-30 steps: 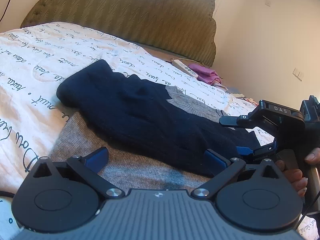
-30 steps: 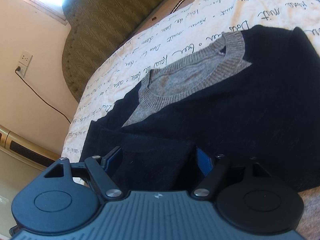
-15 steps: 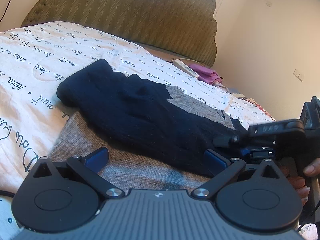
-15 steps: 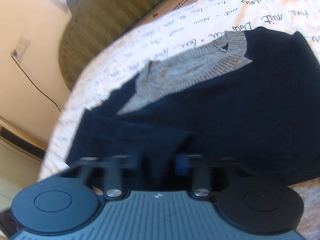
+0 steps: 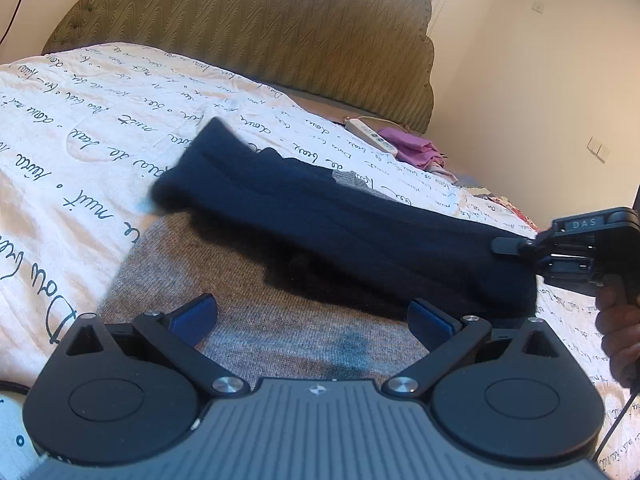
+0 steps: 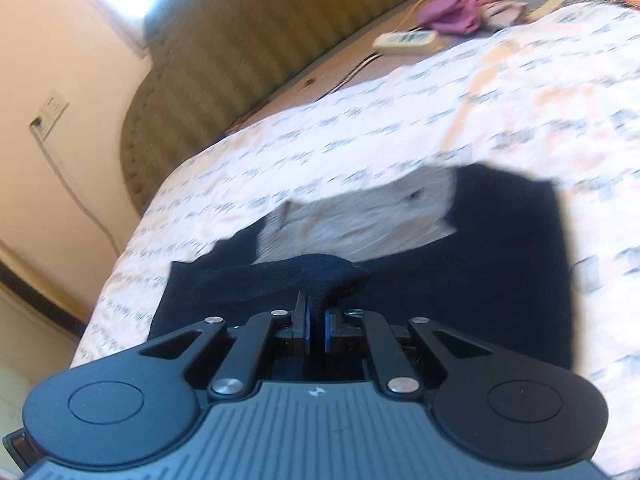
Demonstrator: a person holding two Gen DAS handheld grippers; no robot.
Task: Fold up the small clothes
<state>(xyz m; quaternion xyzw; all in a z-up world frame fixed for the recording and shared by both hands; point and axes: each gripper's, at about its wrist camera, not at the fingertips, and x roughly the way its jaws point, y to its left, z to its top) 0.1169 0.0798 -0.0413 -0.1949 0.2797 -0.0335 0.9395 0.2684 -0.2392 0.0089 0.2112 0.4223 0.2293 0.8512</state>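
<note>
room: bedroom, bed (image 5: 80,128) w/ white script-print cover, green padded headboard (image 5: 248,28) at far end, cream walls.
clutter: power strip (image 5: 370,135) + purple cloth (image 5: 412,151) far right by headboard, well apart from work area.
garment: sweater (image 5: 280,320), grey body w/ navy sleeves, spread on cover mid-bed; grey collar (image 6: 360,220) toward far end, blurred in right wrist view.
sleeve: navy sleeve (image 5: 340,224) stretched across grey body, left end off the cover, blurred.
right gripper (image 6: 316,330): jaws pinched tight on bunched navy sleeve fabric, blue pads nearly touching w/ cloth between; person's hand (image 5: 618,332) on grip at right edge.
left gripper (image 5: 312,320): jaws wide apart, nothing held, hovering over near grey hem.
step: prob. sleeve fold-in, sleeve gripped + raised, not yet laid.
next: prob. carry sleeve across body, lay flat, no twist, then release; left free to pin hem if body drags.
risk: thick knit may slip or bunch.
</note>
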